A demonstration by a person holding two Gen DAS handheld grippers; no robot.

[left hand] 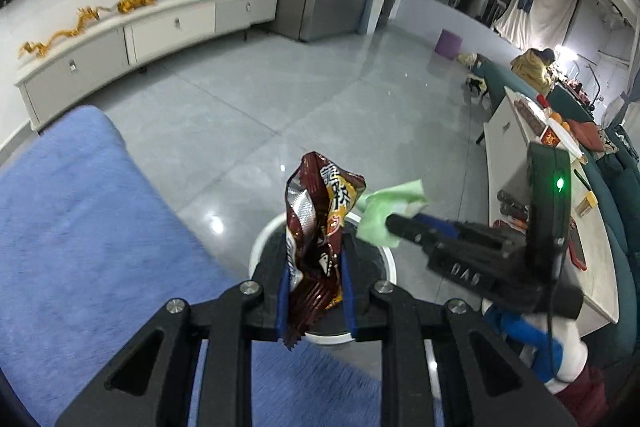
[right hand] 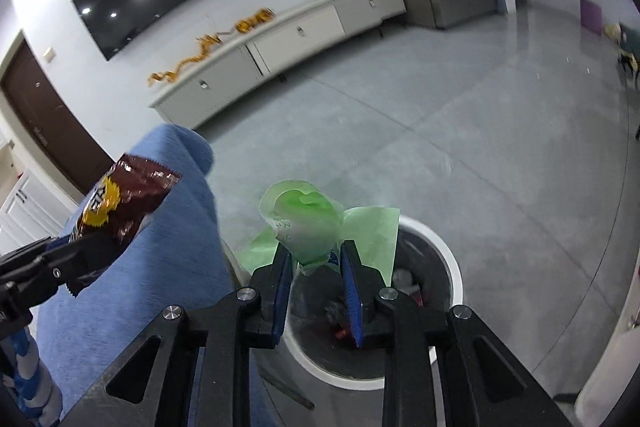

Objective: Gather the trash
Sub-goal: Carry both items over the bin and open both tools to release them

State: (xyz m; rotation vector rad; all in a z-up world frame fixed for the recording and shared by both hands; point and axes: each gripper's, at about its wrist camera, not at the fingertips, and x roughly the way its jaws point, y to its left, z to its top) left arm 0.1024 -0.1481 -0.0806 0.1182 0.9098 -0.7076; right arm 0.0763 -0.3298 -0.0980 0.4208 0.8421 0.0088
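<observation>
Trash bin [right hand: 448, 259] on floor, directly below both hand-held grippers, rim open upward, rubbish already inside.

Left hand-held gripper [left hand: 314, 267] above bin rim; jaws narrow, pads pressing brown snack wrapper [left hand: 320, 227], wrapper's long axis upright, sticking past fingertips.

Right hand-held gripper [right hand: 316, 267] over bin mouth, just beside left one; jaws narrow, clamping crumpled green paper [right hand: 304, 223].

Judgement: both equally near bin; release drops straight in. Wrapper sits nearer rim edge, next to blue cushion [left hand: 80, 227]; may miss.
</observation>
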